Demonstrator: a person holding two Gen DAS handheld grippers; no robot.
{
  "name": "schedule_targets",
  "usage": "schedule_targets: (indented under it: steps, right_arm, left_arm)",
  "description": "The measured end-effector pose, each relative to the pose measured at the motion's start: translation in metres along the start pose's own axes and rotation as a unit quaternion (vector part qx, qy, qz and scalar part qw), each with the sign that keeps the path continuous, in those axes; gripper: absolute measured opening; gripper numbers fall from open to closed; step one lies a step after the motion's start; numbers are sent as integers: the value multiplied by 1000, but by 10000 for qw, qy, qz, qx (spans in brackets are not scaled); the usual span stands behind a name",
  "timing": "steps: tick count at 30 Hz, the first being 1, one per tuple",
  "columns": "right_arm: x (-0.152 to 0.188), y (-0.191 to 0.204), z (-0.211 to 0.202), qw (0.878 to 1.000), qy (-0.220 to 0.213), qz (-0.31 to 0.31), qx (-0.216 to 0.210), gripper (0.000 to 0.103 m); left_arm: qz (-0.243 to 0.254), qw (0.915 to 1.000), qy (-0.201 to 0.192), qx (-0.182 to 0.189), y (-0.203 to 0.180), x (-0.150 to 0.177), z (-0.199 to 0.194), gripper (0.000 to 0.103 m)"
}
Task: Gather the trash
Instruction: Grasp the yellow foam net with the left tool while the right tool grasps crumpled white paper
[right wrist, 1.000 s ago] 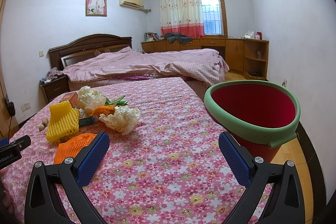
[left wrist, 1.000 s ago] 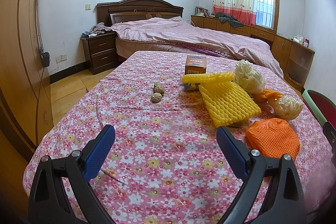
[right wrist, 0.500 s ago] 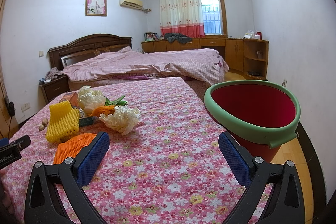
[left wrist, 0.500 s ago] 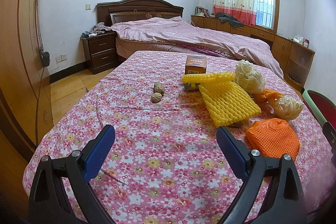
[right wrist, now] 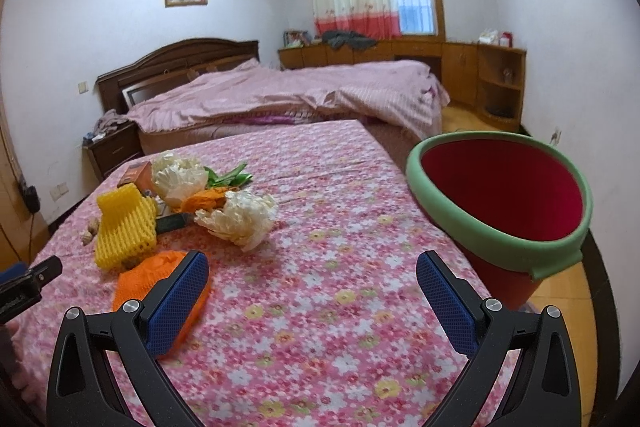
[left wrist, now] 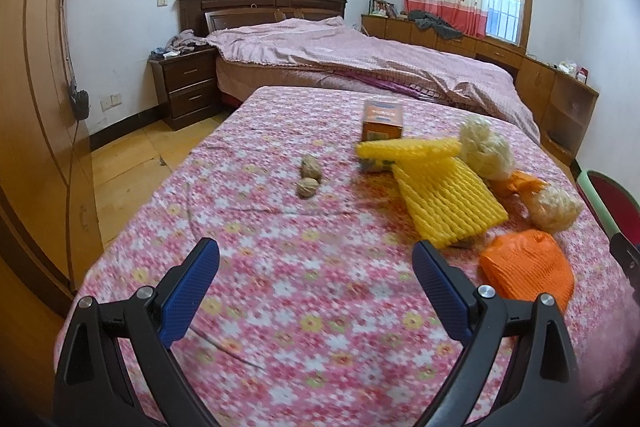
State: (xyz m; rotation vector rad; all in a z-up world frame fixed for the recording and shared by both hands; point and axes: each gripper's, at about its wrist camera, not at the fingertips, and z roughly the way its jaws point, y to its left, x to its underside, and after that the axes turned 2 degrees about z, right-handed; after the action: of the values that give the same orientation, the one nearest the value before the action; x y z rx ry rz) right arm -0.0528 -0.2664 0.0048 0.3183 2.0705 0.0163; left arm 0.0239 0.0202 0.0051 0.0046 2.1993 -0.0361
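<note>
Trash lies on a table with a pink flowered cloth [left wrist: 280,267]: two walnuts [left wrist: 309,178], an orange box [left wrist: 382,120], yellow foam nets [left wrist: 448,203], white foam nets [left wrist: 484,147], and an orange net [left wrist: 526,269], which also shows in the right wrist view [right wrist: 160,267]. A red bin with a green rim [right wrist: 500,203] stands beside the table's right edge. My left gripper [left wrist: 316,291] is open and empty above the near cloth. My right gripper [right wrist: 312,303] is open and empty, its left finger just over the orange net.
A bed with a pink cover [left wrist: 360,67] stands behind the table. A dark nightstand [left wrist: 184,87] is at its left and a wooden wardrobe [left wrist: 36,107] at the far left. Wooden cabinets [right wrist: 460,67] line the window wall.
Both grippers have moved forward and tilted down a little toward the trash. The right gripper's left finger now overlaps the orange net. Both stay open.
</note>
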Motion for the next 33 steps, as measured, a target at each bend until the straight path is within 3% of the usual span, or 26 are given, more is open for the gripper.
schedule_targets:
  steps: [4,10,16,24,29,33]
  right_arm:
    - [-15,7,13,9986,452,-104,-242,103]
    - [-26,15,31,9963,728,-219,-388,103]
    - [-34,20,55,9940,983,-244,-419,103]
    - [-37,18,82,9891,1377,-101,-509,101]
    - [-36,13,94,9850,1612,51,-614,67]
    - [-35,11,101,9816,1725,96,-814,50]
  left_arm:
    - [-140,9998,137,-53,13,-11,7,97]
    - [-293,9989,365,-69,24,-22,19,93]
    - [-318,9983,469,160,15,-35,28,93]
    - [-98,9949,681,744,-25,-45,41,93]
    - [24,9917,873,941,-50,-43,54,92]
    - [-38,9880,1087,1099,-61,-42,68,75]
